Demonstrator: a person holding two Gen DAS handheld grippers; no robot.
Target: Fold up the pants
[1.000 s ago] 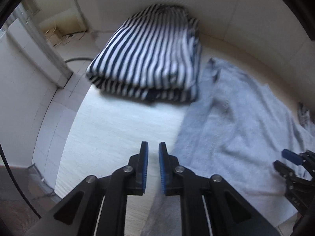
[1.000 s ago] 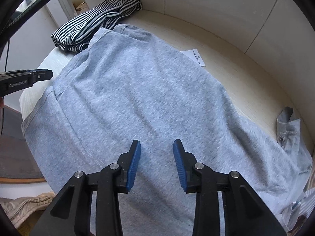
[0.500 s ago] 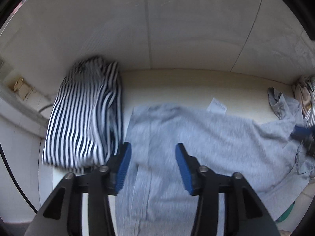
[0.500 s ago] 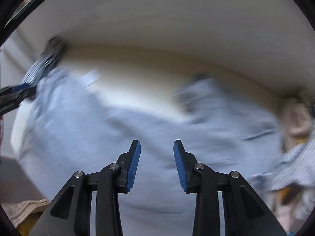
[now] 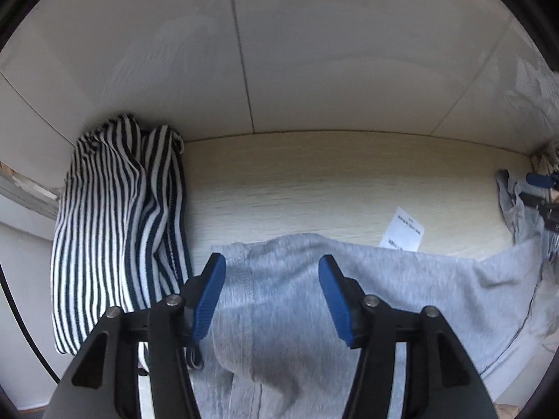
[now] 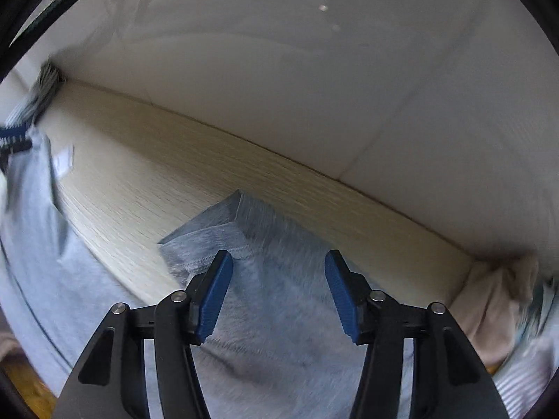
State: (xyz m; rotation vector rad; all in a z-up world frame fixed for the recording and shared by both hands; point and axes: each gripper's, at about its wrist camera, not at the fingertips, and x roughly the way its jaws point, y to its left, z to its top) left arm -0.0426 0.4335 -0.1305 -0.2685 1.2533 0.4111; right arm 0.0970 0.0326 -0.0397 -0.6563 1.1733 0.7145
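Grey pants (image 5: 401, 286) lie stretched across the light wooden table (image 5: 297, 188). My left gripper (image 5: 271, 260) hovers over their left end beside a seam. Its jaws are opening, and the cloth lies below them, not pinched. In the right wrist view, the folded-over end of a grey pant leg (image 6: 223, 230) sits under my right gripper (image 6: 278, 255). Those jaws are opening too, with nothing pressed between the pads. Each gripper shows small at the edge of the other's view: the right gripper (image 5: 539, 188) at the far right, the left gripper (image 6: 14, 139) at the far left.
A folded navy-and-white striped garment (image 5: 115, 230) lies at the table's left end against the white wall (image 5: 279, 52). A white paper tag (image 5: 401, 234) rests behind the pants. Beige cloth (image 6: 496, 300) and other laundry are piled at the right end.
The left gripper swung from beside the striped garment to over the pants' left end, and its jaws spread wide. The right gripper travelled along the pants to the leg end, widening too.
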